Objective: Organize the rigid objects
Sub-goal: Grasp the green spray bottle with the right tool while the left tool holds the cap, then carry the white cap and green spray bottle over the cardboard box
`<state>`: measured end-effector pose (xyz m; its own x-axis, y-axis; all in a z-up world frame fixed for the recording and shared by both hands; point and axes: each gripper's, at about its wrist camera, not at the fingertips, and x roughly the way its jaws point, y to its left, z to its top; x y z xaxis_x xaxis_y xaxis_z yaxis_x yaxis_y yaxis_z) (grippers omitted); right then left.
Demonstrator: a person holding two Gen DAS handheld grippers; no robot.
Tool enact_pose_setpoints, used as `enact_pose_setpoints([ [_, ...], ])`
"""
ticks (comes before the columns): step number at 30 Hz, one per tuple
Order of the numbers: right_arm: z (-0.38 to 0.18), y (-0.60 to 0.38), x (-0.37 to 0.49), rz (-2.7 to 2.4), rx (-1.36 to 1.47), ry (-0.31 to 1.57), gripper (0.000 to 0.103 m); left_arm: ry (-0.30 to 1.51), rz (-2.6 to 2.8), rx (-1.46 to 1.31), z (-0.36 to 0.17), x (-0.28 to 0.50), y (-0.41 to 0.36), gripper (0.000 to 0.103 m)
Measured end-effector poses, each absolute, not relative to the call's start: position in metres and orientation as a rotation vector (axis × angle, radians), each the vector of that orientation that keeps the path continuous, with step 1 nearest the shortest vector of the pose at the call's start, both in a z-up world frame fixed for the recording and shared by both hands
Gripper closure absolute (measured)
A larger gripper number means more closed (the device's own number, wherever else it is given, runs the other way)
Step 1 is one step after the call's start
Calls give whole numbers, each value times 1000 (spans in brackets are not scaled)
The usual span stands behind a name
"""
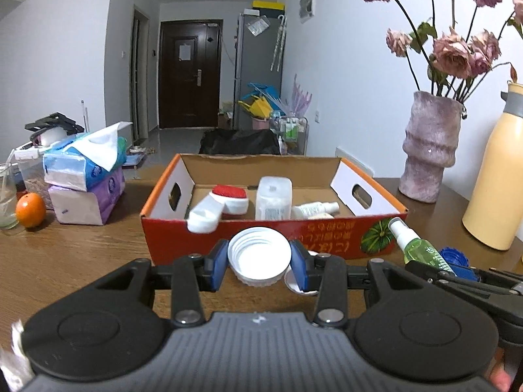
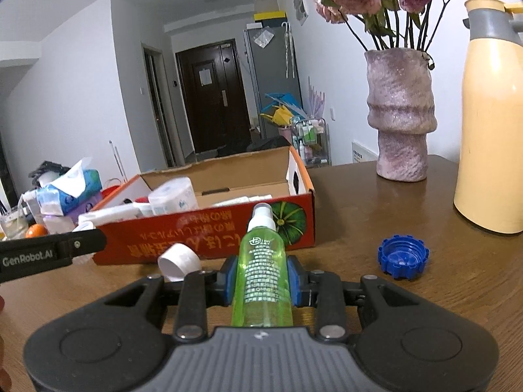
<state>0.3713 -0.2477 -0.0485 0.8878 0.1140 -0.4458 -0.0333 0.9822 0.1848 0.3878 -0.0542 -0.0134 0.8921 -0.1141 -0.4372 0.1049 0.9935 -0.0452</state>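
My left gripper (image 1: pixel 259 261) is shut on a wide white screw lid (image 1: pixel 258 251), held just above the wooden table in front of the orange cardboard box (image 1: pixel 183 238). In the box lie a white brush with a red pad (image 1: pixel 228 197), a white rectangular bottle (image 1: pixel 274 197) and a small white bottle (image 1: pixel 315 209). My right gripper (image 2: pixel 261 281) is shut on a green spray bottle (image 2: pixel 261 261), nozzle pointing toward the box (image 2: pixel 196 238). A blue cap (image 2: pixel 402 256) lies on the table to its right. A smaller white cap (image 2: pixel 179 259) lies by the box front.
A pink vase of dried roses (image 1: pixel 428 150) and a yellow thermos (image 1: pixel 497 176) stand at the right. Stacked tissue packs (image 1: pixel 85 176), an orange (image 1: pixel 30 209) and a glass (image 1: pixel 6 202) sit at the left. Bare table wood lies between the box and the grippers.
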Motion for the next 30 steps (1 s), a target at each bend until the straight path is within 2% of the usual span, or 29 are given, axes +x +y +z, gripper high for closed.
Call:
enact_pose_setpoints([
  [30, -22, -239, 426, 81, 225, 344, 73, 364, -72, -89, 13, 450, -78, 62],
])
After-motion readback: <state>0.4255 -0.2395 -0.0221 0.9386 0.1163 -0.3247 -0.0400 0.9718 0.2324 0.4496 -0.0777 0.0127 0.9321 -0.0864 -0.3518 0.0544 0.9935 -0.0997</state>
